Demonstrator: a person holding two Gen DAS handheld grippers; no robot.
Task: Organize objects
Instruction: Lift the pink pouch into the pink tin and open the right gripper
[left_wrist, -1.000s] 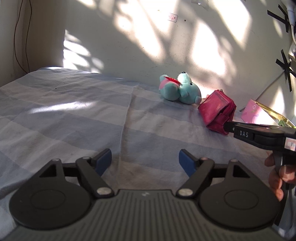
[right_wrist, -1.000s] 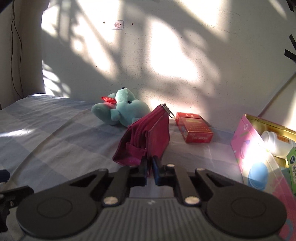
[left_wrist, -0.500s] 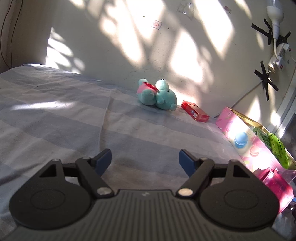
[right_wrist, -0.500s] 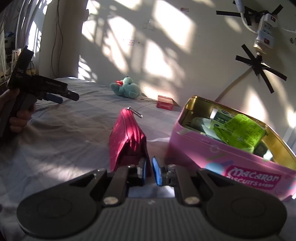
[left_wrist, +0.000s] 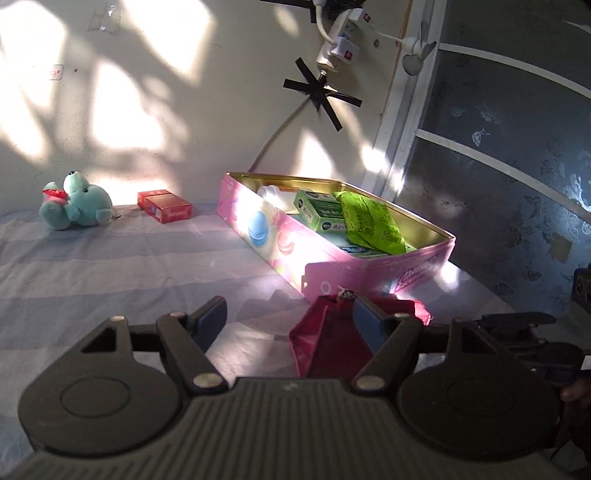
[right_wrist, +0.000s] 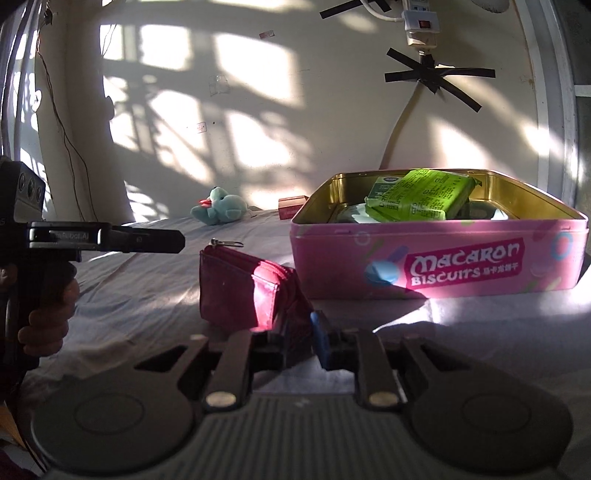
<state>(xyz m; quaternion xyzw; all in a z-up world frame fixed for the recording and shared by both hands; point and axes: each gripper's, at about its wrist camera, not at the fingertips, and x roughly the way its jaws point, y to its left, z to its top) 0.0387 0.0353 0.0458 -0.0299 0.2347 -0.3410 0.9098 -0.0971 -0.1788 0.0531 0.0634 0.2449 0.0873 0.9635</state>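
My right gripper (right_wrist: 298, 334) is shut on a corner of a red zip pouch (right_wrist: 236, 286), which stands on the striped bedsheet just in front of a pink Macaron biscuit tin (right_wrist: 480, 258). The tin is open and holds a green packet (right_wrist: 421, 195) and green boxes. In the left wrist view the pouch (left_wrist: 328, 343) lies between the fingers of my left gripper (left_wrist: 288, 317), which is open and empty, close to the tin (left_wrist: 332, 258). A teal plush toy (left_wrist: 75, 206) and a red box (left_wrist: 164, 206) lie by the wall.
The wall runs along the back of the bed, with a taped cable and a power strip (left_wrist: 340, 44) above the tin. A dark patterned window panel (left_wrist: 498, 166) stands to the right. The left gripper's body (right_wrist: 103, 238) shows at the left of the right wrist view.
My right gripper has carried the pouch from beside the plush toy over to the front of the tin. My left gripper has swung right and now has the pouch between its open fingers.
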